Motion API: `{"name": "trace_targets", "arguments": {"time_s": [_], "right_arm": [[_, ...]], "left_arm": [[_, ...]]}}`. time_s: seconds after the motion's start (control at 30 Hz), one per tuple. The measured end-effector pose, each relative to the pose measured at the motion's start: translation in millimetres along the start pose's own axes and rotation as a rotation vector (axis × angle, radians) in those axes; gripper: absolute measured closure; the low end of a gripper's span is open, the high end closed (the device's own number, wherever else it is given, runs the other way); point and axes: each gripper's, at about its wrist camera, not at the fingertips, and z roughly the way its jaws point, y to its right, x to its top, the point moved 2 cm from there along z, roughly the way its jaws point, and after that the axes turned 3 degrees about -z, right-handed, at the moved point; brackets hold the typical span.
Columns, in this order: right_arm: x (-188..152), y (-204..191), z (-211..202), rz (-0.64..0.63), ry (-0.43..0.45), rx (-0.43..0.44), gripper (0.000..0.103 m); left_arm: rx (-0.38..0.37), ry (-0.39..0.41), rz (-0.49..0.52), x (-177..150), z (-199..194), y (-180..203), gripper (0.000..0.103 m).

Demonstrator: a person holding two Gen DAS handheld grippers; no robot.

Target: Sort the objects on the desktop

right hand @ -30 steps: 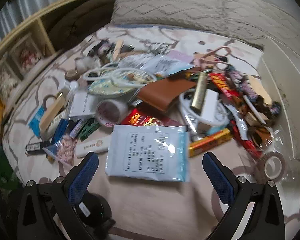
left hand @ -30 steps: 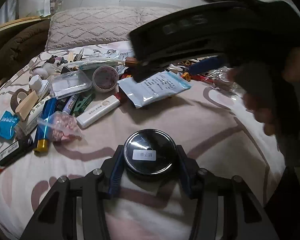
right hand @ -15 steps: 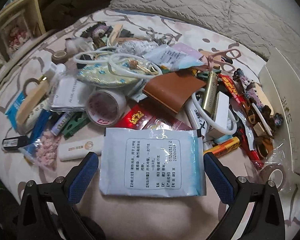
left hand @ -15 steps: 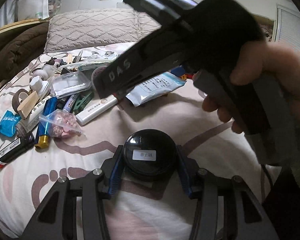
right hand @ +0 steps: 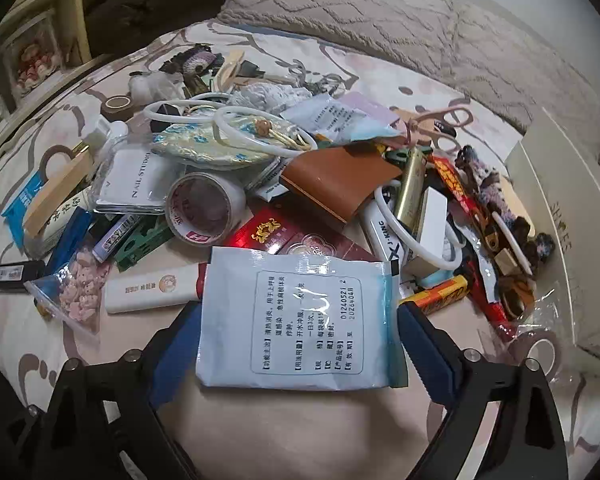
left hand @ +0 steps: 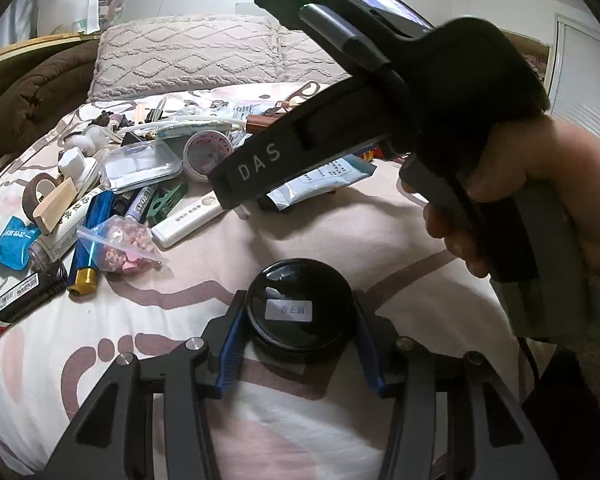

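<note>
A round black case (left hand: 300,312) with a white label sits low over the patterned bedsheet, and my left gripper (left hand: 300,320) is shut on it, one blue pad on each side. A flat pale-blue sachet (right hand: 300,280) with printed text lies at the near edge of the clutter. My right gripper (right hand: 296,320) straddles it and its jaws are closing. The blue pads stand at the sachet's left and right edges, and the sachet still lies flat. In the left wrist view a hand (left hand: 540,184) holds the right tool's black housing (left hand: 380,120) above that sachet (left hand: 328,176).
A dense pile covers the sheet beyond the sachet: a tape roll (right hand: 204,212), a brown wallet (right hand: 336,184), a white tube (right hand: 152,288), a bag of pink beads (right hand: 80,284), cables and scissors. A white shoebox (right hand: 560,220) stands at the right. A knitted pillow (right hand: 380,12) lies behind.
My right gripper has dropped closer to the pale-blue sachet and its jaws have narrowed to the sachet's edges. The left gripper has kept still with the black case.
</note>
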Motion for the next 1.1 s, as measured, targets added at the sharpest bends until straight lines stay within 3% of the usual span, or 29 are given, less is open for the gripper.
{"name": "trace_targets", "arguments": {"time_s": [0.1,0.2,0.77,1.1], "right_arm": [[-0.7,-2.3,-4.5,-0.016,0.024,0.005,0.026],[-1.1,-0.9,-8.9,-0.013,0.041,0.016,0.03],[-36.0,28.6,-50.1,0.067,0.093,0.026,0.031],[-85.6,46.3,-63.6,0.11,0.03,0.02,0.031]], "left_arm": [[0.002,0.001,0.002,-0.5,-0.7,1.1,0.054],[0.002,0.001,0.003,-0.9,-1.1,1.5,0.054],[-0.001,0.004,-0.007,0.1,-1.0,1.0,0.054],[0.004,0.008,-0.015,2.2,-0.8,-0.3,0.054]]}}
